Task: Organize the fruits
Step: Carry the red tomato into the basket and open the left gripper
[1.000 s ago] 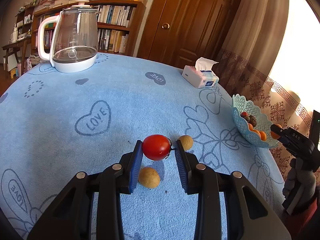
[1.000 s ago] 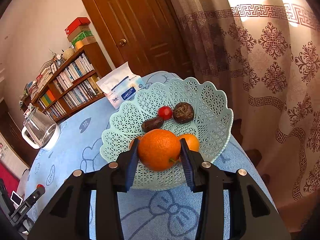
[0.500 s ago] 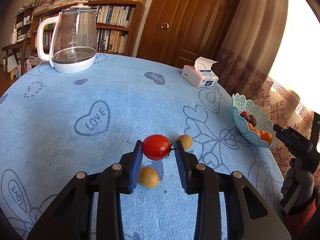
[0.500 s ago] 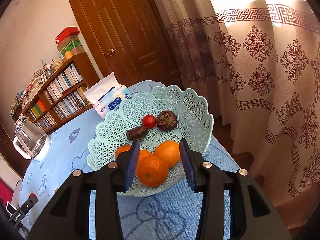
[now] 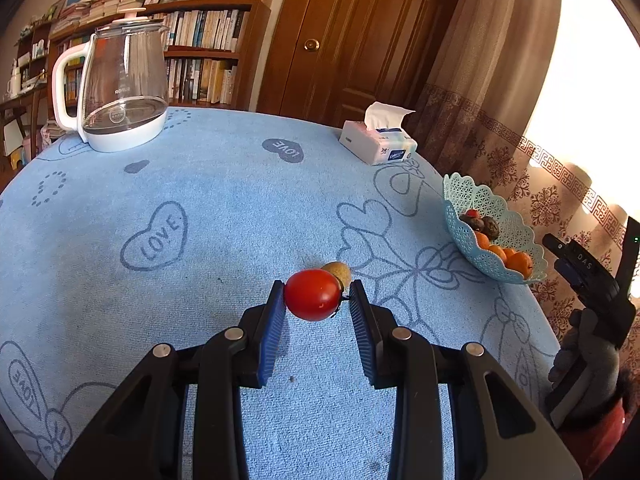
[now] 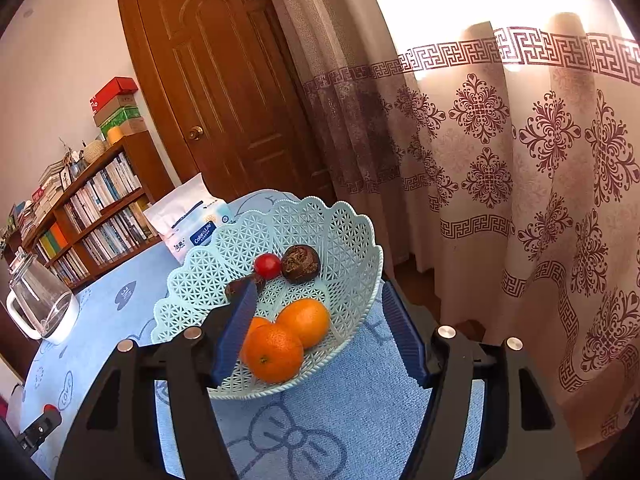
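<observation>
My left gripper [image 5: 316,292] is shut on a red tomato [image 5: 312,294] just above the blue tablecloth [image 5: 224,216]. A small tan fruit [image 5: 338,270] lies right behind the tomato. The light-blue lattice basket [image 6: 360,240] holds oranges [image 6: 274,354], a small tomato [image 6: 267,265] and dark fruits [image 6: 300,263]. My right gripper [image 6: 320,292] hangs over the basket's near side with its jaws opening. The front orange lies loose in the basket below them, and no pad presses on it. In the left wrist view the basket [image 5: 460,224] stands at the table's right edge.
A glass kettle [image 5: 120,92] stands at the far left and a tissue pack [image 5: 378,144] at the far right of the round table. A gloved hand holds the right gripper [image 5: 588,276] past the table edge. Bookshelf, door and curtain stand behind.
The right gripper let go of the orange, which now lies in the basket, and its jaws spread wide. The left gripper still holds the tomato; one tan fruit has gone out of sight.
</observation>
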{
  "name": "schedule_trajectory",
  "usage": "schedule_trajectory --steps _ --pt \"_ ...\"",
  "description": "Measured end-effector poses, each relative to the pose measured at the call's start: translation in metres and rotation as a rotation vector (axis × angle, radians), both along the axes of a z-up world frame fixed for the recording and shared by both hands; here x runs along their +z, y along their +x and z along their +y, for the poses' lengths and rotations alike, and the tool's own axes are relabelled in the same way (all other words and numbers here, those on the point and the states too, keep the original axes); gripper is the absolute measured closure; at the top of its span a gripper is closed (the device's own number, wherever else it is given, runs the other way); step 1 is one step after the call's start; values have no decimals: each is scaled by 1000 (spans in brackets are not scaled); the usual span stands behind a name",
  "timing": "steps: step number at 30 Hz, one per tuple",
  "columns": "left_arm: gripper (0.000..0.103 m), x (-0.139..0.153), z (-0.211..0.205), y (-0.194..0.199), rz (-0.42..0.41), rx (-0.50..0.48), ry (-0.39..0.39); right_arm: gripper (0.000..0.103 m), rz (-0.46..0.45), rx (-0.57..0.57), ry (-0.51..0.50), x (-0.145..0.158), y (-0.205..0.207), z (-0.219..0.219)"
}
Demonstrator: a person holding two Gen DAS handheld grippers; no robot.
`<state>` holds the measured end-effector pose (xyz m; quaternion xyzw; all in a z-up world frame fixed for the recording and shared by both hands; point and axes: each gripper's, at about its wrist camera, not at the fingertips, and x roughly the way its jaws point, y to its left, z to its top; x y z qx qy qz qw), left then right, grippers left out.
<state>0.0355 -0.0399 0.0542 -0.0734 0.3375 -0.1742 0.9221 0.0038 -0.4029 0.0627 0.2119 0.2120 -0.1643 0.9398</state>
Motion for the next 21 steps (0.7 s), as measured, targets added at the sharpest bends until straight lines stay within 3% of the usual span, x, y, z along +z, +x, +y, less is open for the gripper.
schedule_trajectory --steps 6,21 --pt "70 4 -32 -1 -10 -66 42 30 -15 -26 23 0 -5 -4" --pt "70 21 -136 15 -63 -269 88 25 -16 -36 33 -3 -6 -6"
